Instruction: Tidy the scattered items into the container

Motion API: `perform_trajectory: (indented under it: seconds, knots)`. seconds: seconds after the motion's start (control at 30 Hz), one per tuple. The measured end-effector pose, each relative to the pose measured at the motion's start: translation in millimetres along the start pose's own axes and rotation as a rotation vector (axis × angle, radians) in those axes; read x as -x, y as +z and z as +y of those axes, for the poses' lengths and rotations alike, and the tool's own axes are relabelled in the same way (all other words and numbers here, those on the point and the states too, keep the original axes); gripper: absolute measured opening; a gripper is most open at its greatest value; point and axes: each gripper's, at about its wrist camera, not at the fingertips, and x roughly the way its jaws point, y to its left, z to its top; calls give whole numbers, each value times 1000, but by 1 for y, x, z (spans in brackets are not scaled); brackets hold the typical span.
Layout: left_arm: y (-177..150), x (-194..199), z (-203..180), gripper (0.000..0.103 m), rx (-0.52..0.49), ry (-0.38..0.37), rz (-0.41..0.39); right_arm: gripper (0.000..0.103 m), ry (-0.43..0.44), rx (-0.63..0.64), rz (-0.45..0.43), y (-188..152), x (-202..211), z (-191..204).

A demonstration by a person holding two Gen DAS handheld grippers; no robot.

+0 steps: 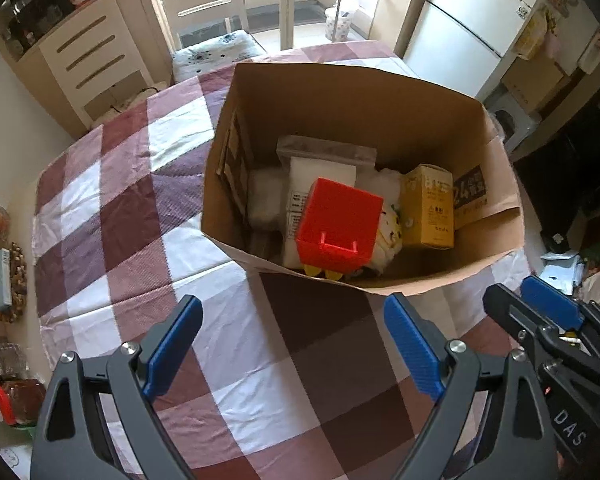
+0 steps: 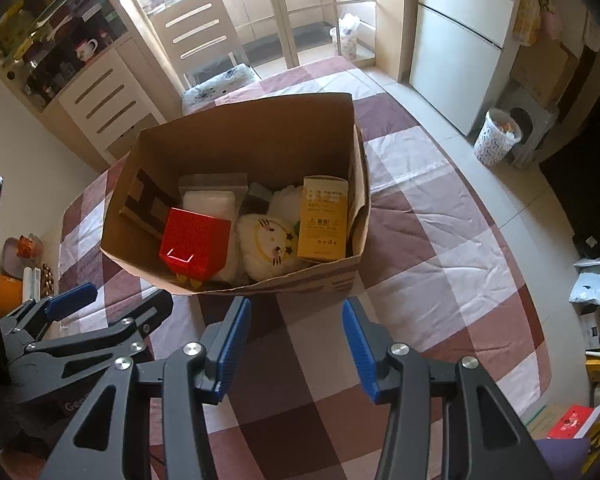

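Note:
An open cardboard box (image 1: 340, 92) (image 2: 252, 128) stands on the checked tablecloth. Inside lie a red plastic box (image 1: 338, 224) (image 2: 194, 242), a yellow carton (image 1: 428, 210) (image 2: 324, 218), a white plush toy (image 2: 268, 248) and a white packet (image 1: 320, 172) (image 2: 210, 202). My left gripper (image 1: 294, 344) is open and empty, above the cloth just in front of the box. My right gripper (image 2: 296, 344) is open and empty, also in front of the box. Each gripper shows at the edge of the other's view: the right one (image 1: 540, 312), the left one (image 2: 100, 308).
The table (image 2: 440, 240) carries a red, white and brown checked cloth. A chair (image 2: 204, 40) stands at its far side, a cabinet (image 1: 92, 52) at back left, a fridge (image 2: 456, 52) and a waste bin (image 2: 496, 136) at the right. Clutter lies at the table's left edge (image 1: 0, 272).

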Motion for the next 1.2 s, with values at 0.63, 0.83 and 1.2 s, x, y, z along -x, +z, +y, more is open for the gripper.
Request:
perform_trajectory:
  seconds: [0.63, 0.83, 1.2]
  knots:
    - [7, 3, 16, 93, 4, 74, -25, 49, -19, 50, 3, 10, -7, 23]
    - [9, 4, 16, 93, 5, 71, -31, 49, -31, 55, 0, 12, -6, 26]
    - [15, 2, 18, 93, 15, 58, -34, 49, -27, 58, 0, 18, -8, 26]
